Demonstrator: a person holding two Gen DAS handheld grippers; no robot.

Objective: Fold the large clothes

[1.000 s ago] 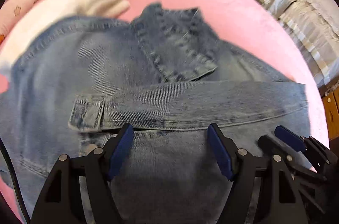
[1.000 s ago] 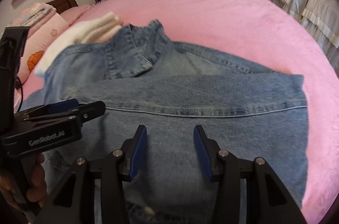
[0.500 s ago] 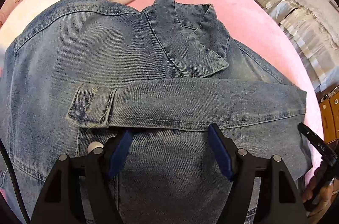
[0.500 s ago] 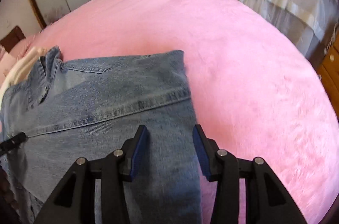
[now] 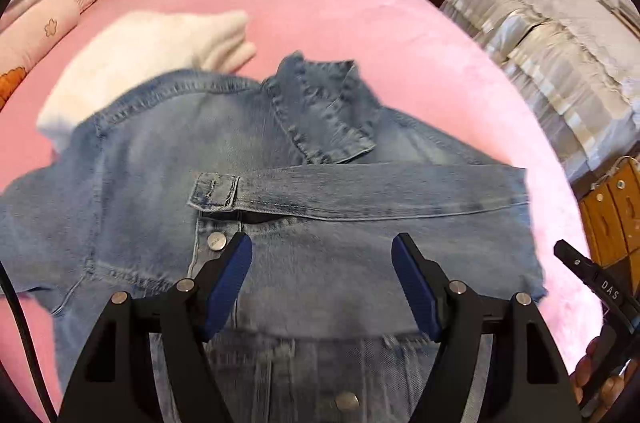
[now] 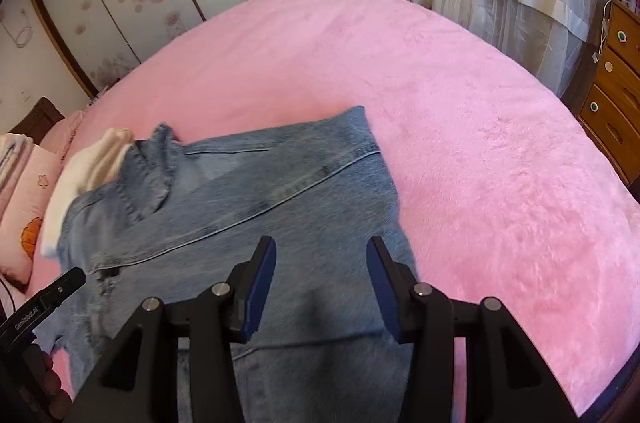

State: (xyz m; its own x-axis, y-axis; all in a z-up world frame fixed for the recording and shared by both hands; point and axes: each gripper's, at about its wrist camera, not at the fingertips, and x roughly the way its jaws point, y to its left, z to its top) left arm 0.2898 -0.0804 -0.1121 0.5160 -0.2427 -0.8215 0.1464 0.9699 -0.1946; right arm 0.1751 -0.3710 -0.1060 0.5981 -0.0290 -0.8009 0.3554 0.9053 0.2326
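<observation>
Both grippers have drawn back and up. Left gripper (image 5: 322, 259) hangs wide and empty over the denim jacket (image 5: 320, 263); right gripper (image 6: 322, 263) stands half apart, empty, above its right edge. One sleeve (image 5: 360, 189) lies folded across the jacket's chest on the fluffy pink bed (image 6: 440, 103). Only the left view shows metal buttons (image 5: 216, 241). Beyond, a cream sweater (image 5: 152, 59).
</observation>
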